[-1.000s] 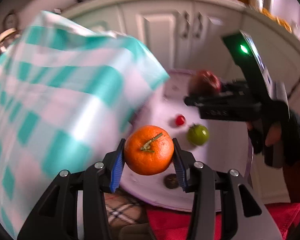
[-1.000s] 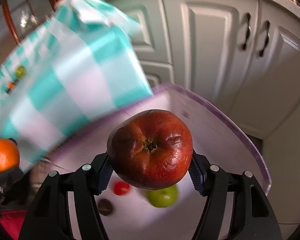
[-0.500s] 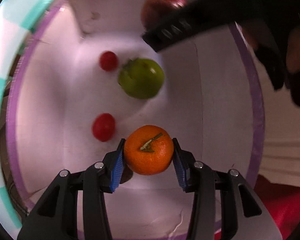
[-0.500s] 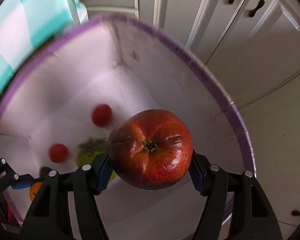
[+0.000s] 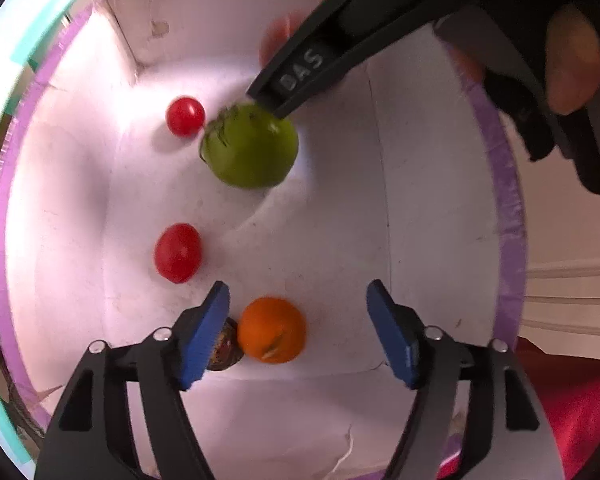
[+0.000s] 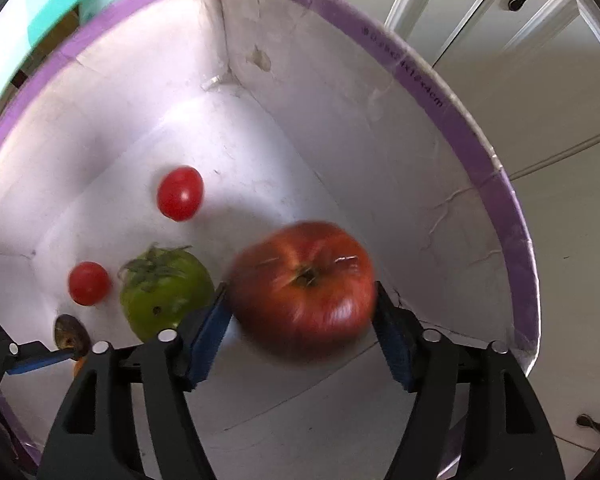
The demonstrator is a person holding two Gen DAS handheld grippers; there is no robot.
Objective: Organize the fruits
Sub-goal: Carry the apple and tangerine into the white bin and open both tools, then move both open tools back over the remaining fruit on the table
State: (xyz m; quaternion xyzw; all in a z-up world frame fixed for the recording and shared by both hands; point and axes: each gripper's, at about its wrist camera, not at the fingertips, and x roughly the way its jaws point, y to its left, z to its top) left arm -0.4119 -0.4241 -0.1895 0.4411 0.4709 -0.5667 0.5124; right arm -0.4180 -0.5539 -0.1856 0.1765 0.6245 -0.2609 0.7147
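Observation:
Both grippers hang over a white box with a purple rim point(image 5: 508, 184), which also shows in the right wrist view point(image 6: 460, 132). My left gripper point(image 5: 298, 334) is open; the orange point(image 5: 271, 329) lies loose on the box floor between its fingers. My right gripper point(image 6: 300, 334) is open; the blurred red apple point(image 6: 303, 283) sits between its pads, dropping free. In the left wrist view the right gripper point(image 5: 340, 48) reaches in from the upper right. A green fruit point(image 5: 250, 145) point(image 6: 165, 292) and two red tomatoes point(image 5: 185, 116) point(image 5: 177, 253) lie in the box.
A small dark fruit point(image 5: 225, 347) lies beside the orange, also visible in the right wrist view point(image 6: 70, 334). A teal checked cloth point(image 5: 32, 32) borders the box on the left. White cabinet doors point(image 6: 520, 12) stand behind. A red cloth point(image 5: 572, 400) lies at the lower right.
Both grippers have opened. The orange has dropped from my left gripper onto the box floor. The apple has slipped out of my right gripper's grip and is falling.

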